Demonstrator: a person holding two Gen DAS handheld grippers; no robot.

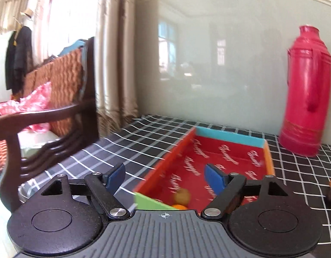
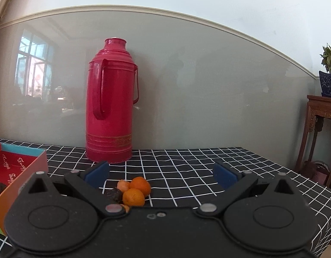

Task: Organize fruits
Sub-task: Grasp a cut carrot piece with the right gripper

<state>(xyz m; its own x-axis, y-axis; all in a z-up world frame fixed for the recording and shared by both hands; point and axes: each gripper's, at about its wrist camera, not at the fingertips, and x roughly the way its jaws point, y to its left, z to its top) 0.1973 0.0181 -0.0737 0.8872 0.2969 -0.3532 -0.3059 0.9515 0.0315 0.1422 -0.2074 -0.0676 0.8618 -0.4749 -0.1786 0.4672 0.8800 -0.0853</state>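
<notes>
A small pile of fruit (image 2: 133, 190), mostly oranges, sits on the checked surface (image 2: 187, 172) just ahead of your right gripper (image 2: 161, 175), whose fingers stand wide and empty. Your left gripper (image 1: 165, 176), also wide and empty, hovers over the red box (image 1: 219, 157), where two fruits lie. Round fruit may roll off if nudged. The box's script lettering is too blurred to read.

Your left gripper (image 1: 165, 177) fills the lower part of its frame, its blue pads (image 1: 215, 179) spread wide with nothing pressed between them. Your right gripper (image 2: 162, 175) sits low in its frame, jaws likewise parted and empty.
</notes>
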